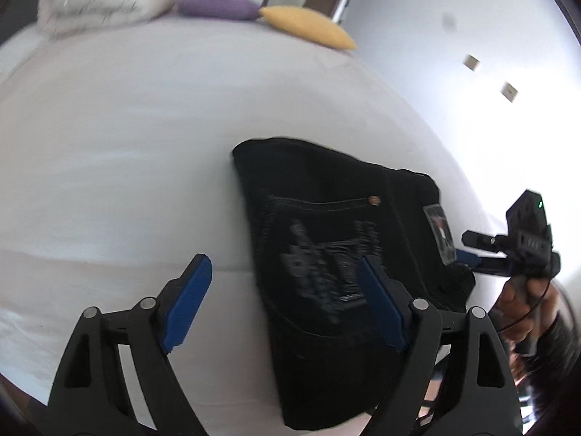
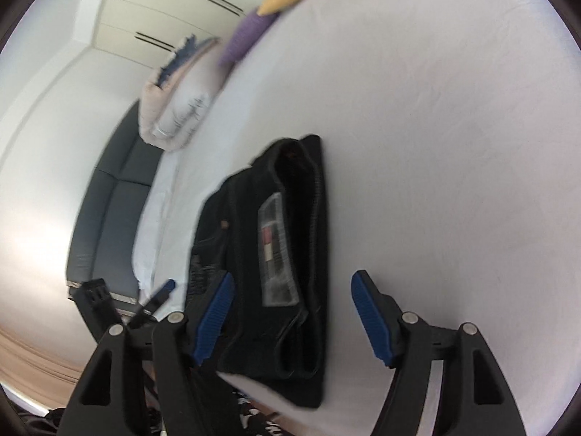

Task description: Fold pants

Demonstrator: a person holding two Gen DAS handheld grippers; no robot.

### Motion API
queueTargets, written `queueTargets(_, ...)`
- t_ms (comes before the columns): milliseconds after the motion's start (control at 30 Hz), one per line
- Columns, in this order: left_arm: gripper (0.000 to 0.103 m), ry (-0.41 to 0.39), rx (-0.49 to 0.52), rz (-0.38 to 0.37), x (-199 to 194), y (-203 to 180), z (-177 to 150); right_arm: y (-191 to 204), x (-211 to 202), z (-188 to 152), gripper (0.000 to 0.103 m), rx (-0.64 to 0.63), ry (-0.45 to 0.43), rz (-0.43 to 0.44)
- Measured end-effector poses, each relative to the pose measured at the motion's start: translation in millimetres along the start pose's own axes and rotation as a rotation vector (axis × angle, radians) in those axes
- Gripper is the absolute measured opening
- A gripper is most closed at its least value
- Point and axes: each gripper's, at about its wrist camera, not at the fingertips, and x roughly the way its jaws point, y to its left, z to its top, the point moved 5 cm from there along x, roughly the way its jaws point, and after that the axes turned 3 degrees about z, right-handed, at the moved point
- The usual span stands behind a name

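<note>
The black pants (image 1: 326, 254) lie folded into a compact bundle on the white bed (image 1: 127, 145), back pocket and waistband label up. My left gripper (image 1: 287, 272) is open and empty, held above the bundle's left edge. My right gripper (image 2: 290, 287) is open and empty above the pants (image 2: 279, 254) near their waistband label. The right gripper also shows in the left wrist view (image 1: 472, 250), at the bundle's right edge. The left gripper shows in the right wrist view (image 2: 159, 294), at lower left.
A white pillow (image 1: 105, 3), a purple cushion (image 1: 218, 7) and a yellow cushion (image 1: 308, 25) lie at the far end of the bed. A dark sofa (image 2: 112, 210) stands beside the bed, and a white wardrobe (image 2: 174, 11) behind it.
</note>
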Motion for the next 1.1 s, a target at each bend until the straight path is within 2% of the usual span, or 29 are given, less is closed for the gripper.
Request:
queueTargets(133,0.082,0.084,-0.088,-0.081,22,15,0,3,17,6,0.071,-0.018,0.032,-0.003)
queueTargets(267,0.082,0.174,-0.138,-0.208,49,7,-3,11,30,8,0.072,-0.045,0.069,0.004)
queueTargets(400,0.082,0.210,-0.098,-0.213,61,-4,0,16,40,8,0.072,-0.057,0.084,-0.001)
queueTargets(467,0.081,0.225,-0.093,-0.214,62,-5,2,15,43,10,0.067,-0.051,0.090,-0.019)
queueTargets(533,0.075,0.233,-0.095,-0.221,64,-5,5,14,46,11,0.058,-0.046,0.092,-0.037)
queueTargets(567,0.067,0.238,-0.095,-0.217,65,-4,6,13,47,11,0.056,-0.044,0.092,-0.045)
queueTargets(600,0.058,0.240,-0.093,-0.209,65,-1,6,11,48,11,0.048,-0.041,0.092,-0.062)
queueTargets(633,0.054,0.242,-0.095,-0.207,68,-1,7,10,48,11,0.042,-0.039,0.093,-0.070)
queueTargets(700,0.046,0.238,-0.108,-0.216,67,2,8,9,48,10,0.038,-0.043,0.086,-0.074)
queueTargets(900,0.033,0.222,-0.109,-0.232,58,4,14,20,42,7,0.026,-0.109,0.058,-0.124)
queueTargets(1100,0.029,0.182,-0.080,-0.238,41,-4,30,47,27,12,0.021,-0.186,0.017,-0.116)
